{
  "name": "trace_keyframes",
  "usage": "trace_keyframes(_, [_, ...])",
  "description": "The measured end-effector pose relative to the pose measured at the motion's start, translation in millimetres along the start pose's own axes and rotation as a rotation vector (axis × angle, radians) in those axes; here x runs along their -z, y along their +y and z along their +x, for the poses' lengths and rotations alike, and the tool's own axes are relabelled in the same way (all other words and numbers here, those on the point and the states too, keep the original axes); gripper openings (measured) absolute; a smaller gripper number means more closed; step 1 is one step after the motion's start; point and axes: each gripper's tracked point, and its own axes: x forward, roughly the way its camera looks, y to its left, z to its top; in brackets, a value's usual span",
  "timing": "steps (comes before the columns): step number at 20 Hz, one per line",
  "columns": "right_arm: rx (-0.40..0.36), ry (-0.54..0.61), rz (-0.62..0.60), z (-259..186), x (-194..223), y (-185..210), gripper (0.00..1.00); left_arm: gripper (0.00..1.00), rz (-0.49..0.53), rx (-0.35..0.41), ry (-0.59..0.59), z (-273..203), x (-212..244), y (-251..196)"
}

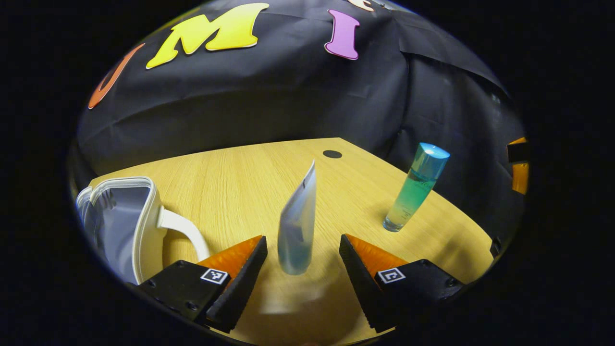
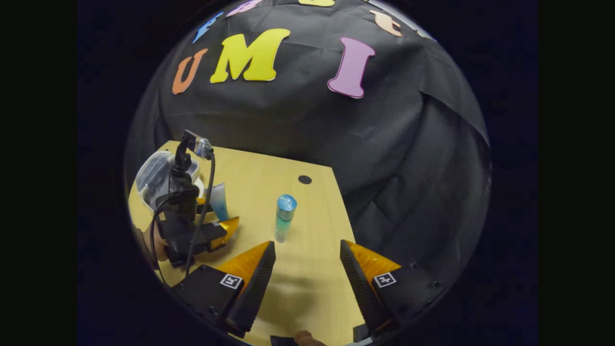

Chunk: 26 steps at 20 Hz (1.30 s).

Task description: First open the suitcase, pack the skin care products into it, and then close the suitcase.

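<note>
Standing upright on its cap between the spread fingers of the left claw (image 1: 303, 257): a pale squeeze tube (image 1: 298, 226), touching neither finger, crimped end pointing up. Standing well off to that claw's right on the wooden surface (image 1: 240, 187): a blue-green bottle (image 1: 415, 187) with a shiny blue cap, upright and alone. Lying at the surface's left edge, beside the left claw: a small white suitcase (image 1: 126, 216) with a curved handle, zipper track running round its rim; cannot tell whether lying open or zipped, nor what is inside.

Hanging wide apart over the near edge of the surface (image 2: 269, 182), gripping nothing: the right claw (image 2: 307, 264), with the bottle (image 2: 284, 217) standing ahead of its fingers. Showing farther left in the right gripper view: the left claw (image 2: 218, 223) with a hand (image 2: 156, 247) behind it, the tube (image 2: 219, 201) at its fingers, the suitcase (image 2: 156, 175) beyond.

Counting: one tube, one bottle, one suitcase, two claws
</note>
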Motion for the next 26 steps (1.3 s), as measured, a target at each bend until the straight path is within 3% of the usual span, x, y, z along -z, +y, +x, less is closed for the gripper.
trace_keyframes(1, [-0.017, -0.004, -0.004, 8.4, -2.6, 0.9, 0.80, 0.95, -0.001, -0.011, -0.009, 3.5, -1.1, 0.6])
trace_keyframes(2, [-0.038, -0.011, -0.002, 15.9, -6.0, 2.5, 0.80, 0.99, -0.002, -0.022, -0.018, 4.4, -4.2, -0.1])
trace_keyframes(3, [-0.058, -0.017, 0.005, 21.7, -9.6, 3.1, 0.80, 0.87, 0.000, -0.018, -0.042, 5.4, -9.3, -2.3])
trace_keyframes(4, [-0.078, -0.024, 0.015, 27.5, -14.8, 5.0, 0.80, 0.84, 0.011, -0.032, -0.054, 10.1, -11.9, -1.9])
trace_keyframes(5, [-0.096, -0.034, 0.023, 33.5, -20.2, 6.6, 0.80, 0.73, 0.023, -0.048, -0.052, 12.6, -13.5, -0.6])
trace_keyframes(7, [-0.135, -0.054, 0.026, 41.2, -29.0, 11.9, 0.80, 0.60, 0.049, -0.084, -0.039, 16.0, -13.3, 3.6])
trace_keyframes(8, [-0.149, -0.059, 0.022, 46.3, -32.3, 14.7, 0.80, 0.63, 0.051, -0.085, -0.031, 17.2, -12.3, 2.0])
trace_keyframes(9, [-0.166, -0.062, 0.017, 51.7, -33.6, 18.8, 0.80, 0.43, 0.051, -0.083, -0.029, 15.4, -14.1, 1.4])
trace_keyframes(11, [-0.186, -0.068, 0.012, 60.8, -35.6, 22.9, 0.80, 0.41, 0.053, -0.071, 0.022, 14.8, -8.5, -1.3])
trace_keyframes(12, [-0.191, -0.070, 0.014, 66.2, -36.2, 24.4, 0.80, 0.48, 0.056, -0.072, 0.056, 10.9, -6.3, -0.4])
trace_keyframes(13, [-0.199, -0.071, 0.024, 71.6, -36.0, 25.2, 0.80, 0.40, 0.066, -0.092, 0.079, 4.4, -5.1, 4.4])
trace_keyframes(14, [-0.210, -0.066, 0.034, 78.1, -34.6, 28.6, 0.80, 0.40, 0.077, -0.112, 0.088, -4.4, -8.6, 9.1])
trace_keyframes(18, [-0.300, -0.050, 0.102, 89.8, -33.9, 49.8, 0.80, 0.39, 0.106, -0.200, 0.125, -42.6, -10.5, 29.8])
trace_keyframes(21, [-0.394, -0.031, 0.152, 71.9, -34.1, 64.6, 0.80, 0.39, 0.041, -0.182, 0.117, -61.1, -11.0, 31.2])
trace_keyframes(26, [-0.336, -0.027, 0.168, 78.4, -27.0, 42.0, 0.82, 0.39, 0.050, -0.195, 0.090, -98.7, -26.9, 34.3])
